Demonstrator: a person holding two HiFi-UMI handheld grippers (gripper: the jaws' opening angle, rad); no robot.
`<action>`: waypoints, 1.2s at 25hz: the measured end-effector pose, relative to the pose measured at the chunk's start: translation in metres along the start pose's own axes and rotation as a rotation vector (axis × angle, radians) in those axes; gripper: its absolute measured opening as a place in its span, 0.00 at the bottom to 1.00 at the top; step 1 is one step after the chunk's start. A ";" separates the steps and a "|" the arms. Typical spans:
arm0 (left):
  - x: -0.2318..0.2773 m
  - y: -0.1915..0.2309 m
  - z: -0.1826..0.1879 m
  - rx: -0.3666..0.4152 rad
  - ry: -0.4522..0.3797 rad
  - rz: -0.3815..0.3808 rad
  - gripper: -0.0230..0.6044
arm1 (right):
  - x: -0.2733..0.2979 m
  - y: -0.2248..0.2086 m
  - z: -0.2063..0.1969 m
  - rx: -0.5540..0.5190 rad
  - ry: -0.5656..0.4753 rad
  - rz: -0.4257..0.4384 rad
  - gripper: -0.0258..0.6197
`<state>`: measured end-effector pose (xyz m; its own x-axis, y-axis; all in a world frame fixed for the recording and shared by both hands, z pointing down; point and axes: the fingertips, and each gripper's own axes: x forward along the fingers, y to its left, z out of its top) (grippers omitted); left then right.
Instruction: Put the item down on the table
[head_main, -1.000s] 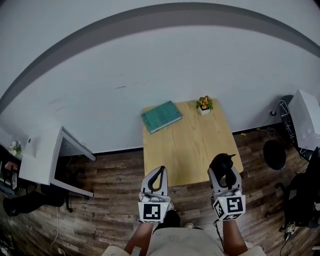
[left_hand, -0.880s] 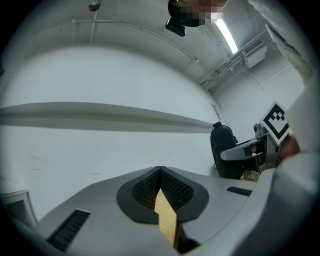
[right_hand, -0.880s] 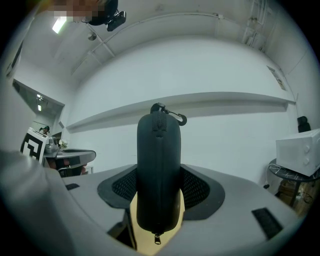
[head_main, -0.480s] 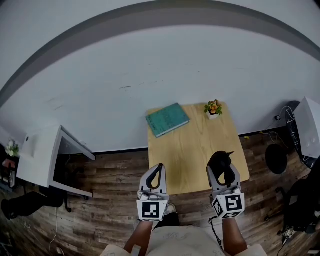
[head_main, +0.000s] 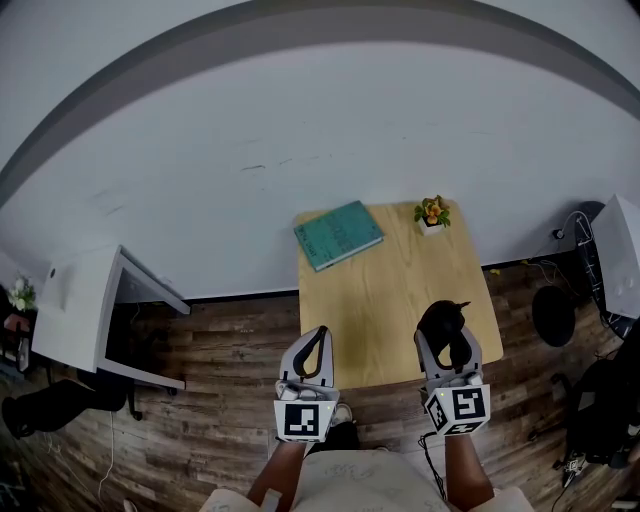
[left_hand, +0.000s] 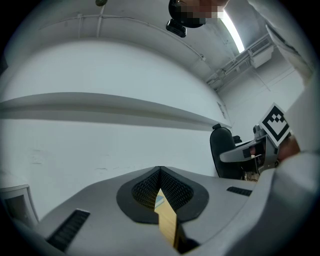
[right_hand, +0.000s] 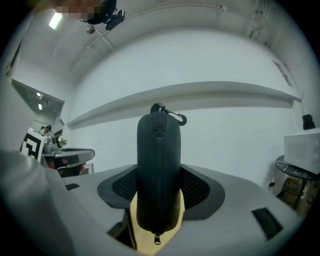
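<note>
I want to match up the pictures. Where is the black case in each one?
Head view: black case low right, held in the right gripper.
Left gripper view: case at the right side.
Right gripper view: case in the middle, upright between the jaws.
Shared landmark: the wooden table.

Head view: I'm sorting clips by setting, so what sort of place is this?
Likely an office or lab room: small wooden table by a bare white wall, a white desk, wood-plank floor.
</note>
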<state>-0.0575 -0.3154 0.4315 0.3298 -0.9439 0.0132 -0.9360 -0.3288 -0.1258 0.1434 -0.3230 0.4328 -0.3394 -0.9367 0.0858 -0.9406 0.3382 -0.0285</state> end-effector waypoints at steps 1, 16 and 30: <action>0.000 0.001 -0.001 0.001 -0.002 0.000 0.05 | 0.001 0.001 -0.001 0.000 0.003 0.002 0.44; -0.010 0.008 -0.030 -0.020 0.049 0.027 0.05 | 0.031 0.019 -0.076 0.066 0.217 0.082 0.44; -0.025 0.013 -0.060 -0.037 0.103 0.047 0.05 | 0.053 0.040 -0.178 0.056 0.486 0.139 0.44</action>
<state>-0.0854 -0.2979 0.4888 0.2728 -0.9557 0.1104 -0.9547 -0.2831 -0.0921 0.0877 -0.3433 0.6138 -0.4333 -0.7288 0.5302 -0.8900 0.4387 -0.1243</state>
